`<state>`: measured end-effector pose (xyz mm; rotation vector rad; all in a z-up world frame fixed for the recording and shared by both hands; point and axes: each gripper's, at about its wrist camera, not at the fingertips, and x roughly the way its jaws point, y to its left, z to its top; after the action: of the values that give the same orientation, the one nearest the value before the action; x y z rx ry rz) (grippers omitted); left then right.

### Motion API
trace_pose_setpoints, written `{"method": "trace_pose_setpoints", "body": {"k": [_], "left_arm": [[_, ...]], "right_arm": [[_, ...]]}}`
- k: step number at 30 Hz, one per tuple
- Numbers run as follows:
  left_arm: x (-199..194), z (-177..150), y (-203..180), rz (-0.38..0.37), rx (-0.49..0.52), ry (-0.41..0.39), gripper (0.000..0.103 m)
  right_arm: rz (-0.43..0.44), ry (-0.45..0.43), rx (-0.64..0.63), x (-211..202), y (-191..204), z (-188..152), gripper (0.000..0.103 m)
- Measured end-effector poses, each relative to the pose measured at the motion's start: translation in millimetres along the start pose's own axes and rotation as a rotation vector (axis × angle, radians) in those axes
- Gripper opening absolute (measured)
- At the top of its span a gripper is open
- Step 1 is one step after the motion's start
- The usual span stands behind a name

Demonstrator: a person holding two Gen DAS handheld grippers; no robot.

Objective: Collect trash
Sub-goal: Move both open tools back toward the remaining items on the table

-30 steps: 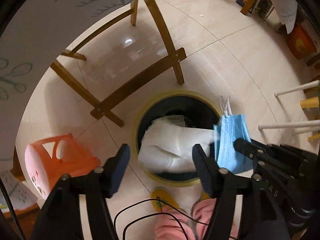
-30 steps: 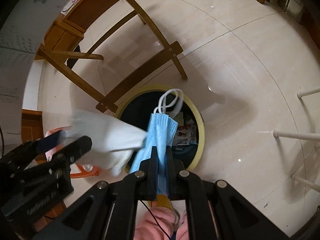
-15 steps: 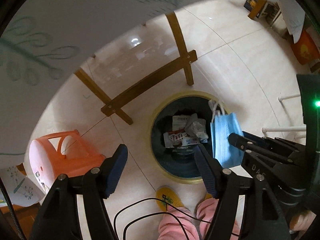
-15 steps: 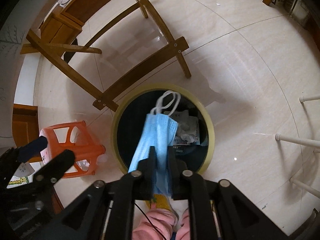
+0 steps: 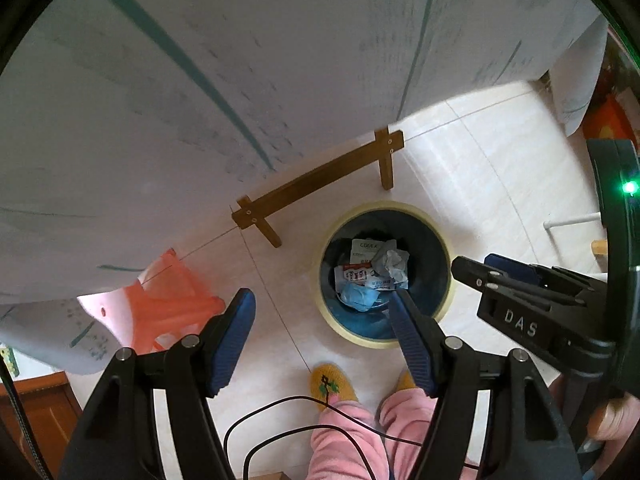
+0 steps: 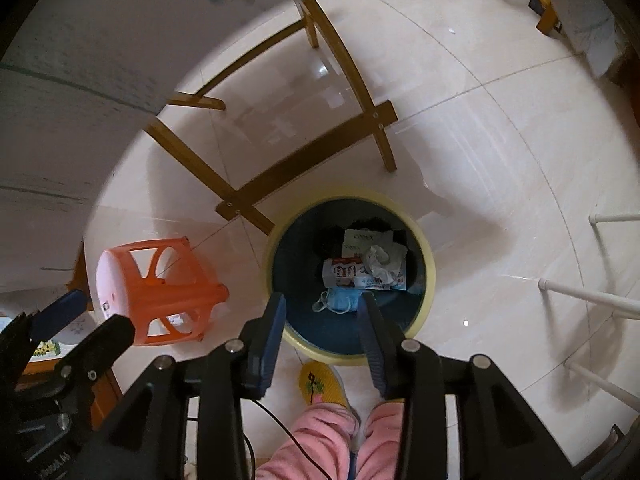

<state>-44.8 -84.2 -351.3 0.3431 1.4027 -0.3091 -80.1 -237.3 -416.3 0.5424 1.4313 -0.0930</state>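
A round bin with a yellow rim stands on the tiled floor. Inside lie wrappers, a crumpled tissue and a blue face mask. My left gripper is open and empty, held high above the bin's left side. My right gripper is open and empty above the bin's near edge. The right gripper also shows at the right of the left wrist view. The left gripper shows at the lower left of the right wrist view.
An orange plastic stool lies left of the bin. Wooden table legs stand behind it under a white tablecloth. White rack legs are at right. The person's pink trousers and yellow slippers are near the bin.
My right gripper has opened and the blue mask has dropped into the bin. The white tissue released earlier from the left gripper lies in the bin. Both grippers have risen.
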Motion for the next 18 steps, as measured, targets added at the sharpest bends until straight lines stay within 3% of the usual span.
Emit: {"method": "trace_pose_setpoints", "body": {"k": [18], "left_arm": [[-153, -10, 30, -0.014, -0.117, -0.101, 0.068]], "right_arm": [[0.104, 0.001, -0.062, -141, 24, -7, 0.038]]}}
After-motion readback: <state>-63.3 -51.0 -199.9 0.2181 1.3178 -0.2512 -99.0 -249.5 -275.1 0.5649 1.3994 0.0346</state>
